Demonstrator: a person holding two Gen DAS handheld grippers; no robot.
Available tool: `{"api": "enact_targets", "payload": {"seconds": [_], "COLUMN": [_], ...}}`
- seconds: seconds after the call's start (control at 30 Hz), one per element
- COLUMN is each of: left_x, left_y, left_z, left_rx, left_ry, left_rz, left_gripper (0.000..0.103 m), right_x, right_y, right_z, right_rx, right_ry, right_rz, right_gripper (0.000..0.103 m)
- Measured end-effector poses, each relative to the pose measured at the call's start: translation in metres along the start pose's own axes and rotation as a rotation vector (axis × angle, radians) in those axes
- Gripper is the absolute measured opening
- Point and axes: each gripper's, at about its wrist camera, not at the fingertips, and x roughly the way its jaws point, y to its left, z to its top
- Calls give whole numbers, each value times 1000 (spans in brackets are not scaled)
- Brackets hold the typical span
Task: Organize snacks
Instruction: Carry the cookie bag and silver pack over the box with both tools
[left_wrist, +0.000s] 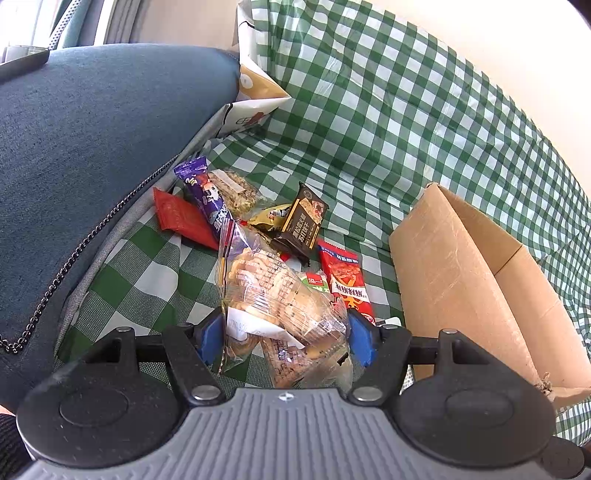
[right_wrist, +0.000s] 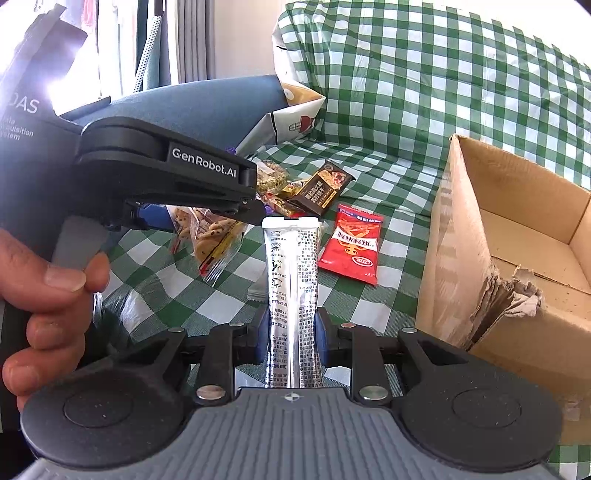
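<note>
**Both claws closed on snack packets**

The left gripper (left_wrist: 286, 338) is clamped on a clear bag of biscuits (left_wrist: 275, 295), its blue pads pressed into the plastic with a moderate gap between them. The right gripper (right_wrist: 291, 338) is narrowed onto a silver sachet (right_wrist: 291, 280) held upright — small print covers it, too fine to be read. "GenRobot.AI" is printed on the left tool. A red packet (right_wrist: 351, 243) lies on the checked cloth (right_wrist: 388, 110), near an open cardboard box (right_wrist: 517, 258) at the right.
</note>
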Motion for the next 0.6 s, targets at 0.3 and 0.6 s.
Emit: {"api": "enact_targets", "payload": {"seconds": [0.3,0.6], "left_x": [-1,15], "left_y": [1,1], "left_z": [1,27], "left_rx": [8,5], "left_ry": [-10,-30], "left_rz": [3,-82], "left_gripper": [73,73], "right_x": [-5,-17], "right_y": [-2,-12], "right_z": [4,15], "right_rx": [7,42], "right_ry": [-50,-136], "right_rz": [-11,-29], "right_gripper": [26,26]}}
